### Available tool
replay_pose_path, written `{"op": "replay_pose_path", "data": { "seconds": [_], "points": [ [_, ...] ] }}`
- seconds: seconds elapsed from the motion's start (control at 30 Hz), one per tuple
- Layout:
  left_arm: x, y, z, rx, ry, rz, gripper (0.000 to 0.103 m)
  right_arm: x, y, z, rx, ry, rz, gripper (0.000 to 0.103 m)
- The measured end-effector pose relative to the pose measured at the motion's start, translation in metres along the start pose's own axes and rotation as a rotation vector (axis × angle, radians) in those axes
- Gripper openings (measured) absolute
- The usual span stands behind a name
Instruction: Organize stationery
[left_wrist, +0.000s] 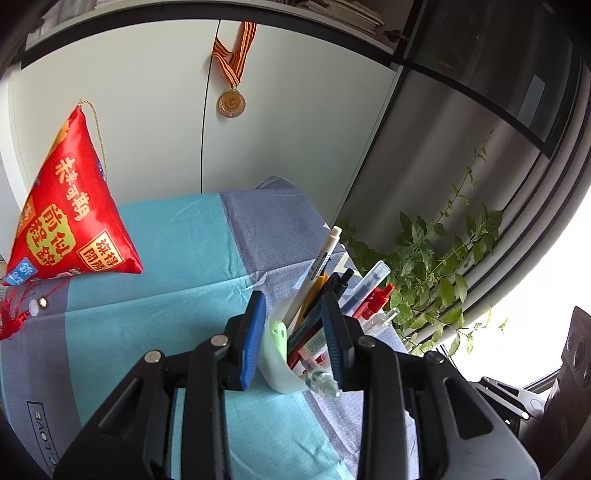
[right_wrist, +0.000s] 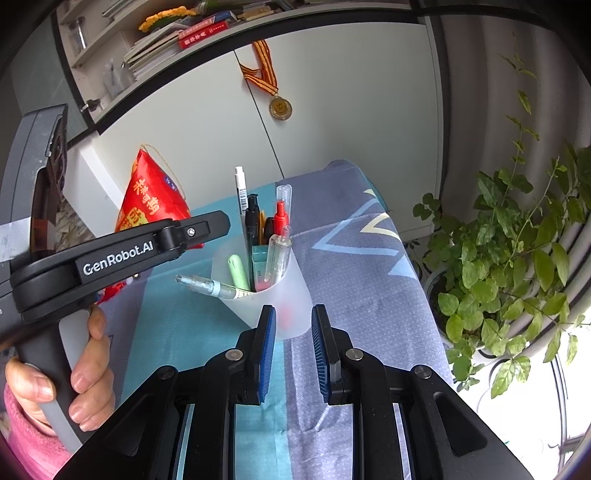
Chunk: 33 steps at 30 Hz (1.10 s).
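We hold the left gripper (left_wrist: 293, 339) with its blue-padded fingers (left_wrist: 253, 339) spread open on either side of the frosted translucent plastic pen cup (right_wrist: 273, 295), near its rim; we cannot tell whether the pads touch it. The cup stands on the desk, on a blue and grey patterned cloth (right_wrist: 362, 266), and holds a white pen (right_wrist: 240, 192), a red-capped pen (right_wrist: 280, 218), a black marker (right_wrist: 252, 221) and a pale green rounded piece (right_wrist: 236, 271). A clear pen with a teal barrel (right_wrist: 207, 285) leans out over the cup's rim toward the left gripper. Our right gripper (right_wrist: 293, 350) hovers just in front of the cup, fingers parted and holding nothing. Behind the cup sits a red pyramid-shaped satin pouch (left_wrist: 70, 206), and beside the desk a green leafy potted plant (right_wrist: 517, 258).
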<state>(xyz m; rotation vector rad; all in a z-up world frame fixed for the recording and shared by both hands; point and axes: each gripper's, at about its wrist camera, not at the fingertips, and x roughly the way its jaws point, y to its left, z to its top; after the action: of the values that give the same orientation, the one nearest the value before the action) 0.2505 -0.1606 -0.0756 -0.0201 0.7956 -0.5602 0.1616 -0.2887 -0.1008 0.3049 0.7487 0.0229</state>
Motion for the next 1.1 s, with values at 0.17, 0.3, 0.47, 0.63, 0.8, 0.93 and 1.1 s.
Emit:
{"op": "replay_pose_path", "data": {
  "seconds": [0.17,0.3,0.47,0.63,0.8,0.93,1.1],
  "points": [
    [-0.019,0.000,-0.002,0.010,-0.038,0.018,0.033,-0.006,0.007,0.000,-0.011,-0.008,0.003,0.021],
    [-0.040,-0.003,-0.004,0.035,-0.086,0.053,0.038,-0.016,0.013,0.001,-0.022,-0.024,0.004,0.021],
    [-0.077,-0.008,-0.014,0.070,-0.156,0.140,0.050,-0.035,0.025,-0.001,-0.038,-0.054,-0.003,0.021],
    [-0.120,-0.015,-0.036,0.159,-0.248,0.322,0.063,-0.058,0.045,-0.006,-0.067,-0.088,-0.045,0.023],
    [-0.158,-0.015,-0.063,0.222,-0.290,0.405,0.072,-0.082,0.065,-0.014,-0.090,-0.123,-0.114,0.026],
    [-0.185,-0.009,-0.080,0.226,-0.304,0.439,0.076,-0.102,0.078,-0.022,-0.110,-0.149,-0.098,0.027],
    [-0.215,-0.007,-0.096,0.184,-0.319,0.456,0.078,-0.130,0.095,-0.032,-0.137,-0.187,-0.087,0.027]
  ]
}}
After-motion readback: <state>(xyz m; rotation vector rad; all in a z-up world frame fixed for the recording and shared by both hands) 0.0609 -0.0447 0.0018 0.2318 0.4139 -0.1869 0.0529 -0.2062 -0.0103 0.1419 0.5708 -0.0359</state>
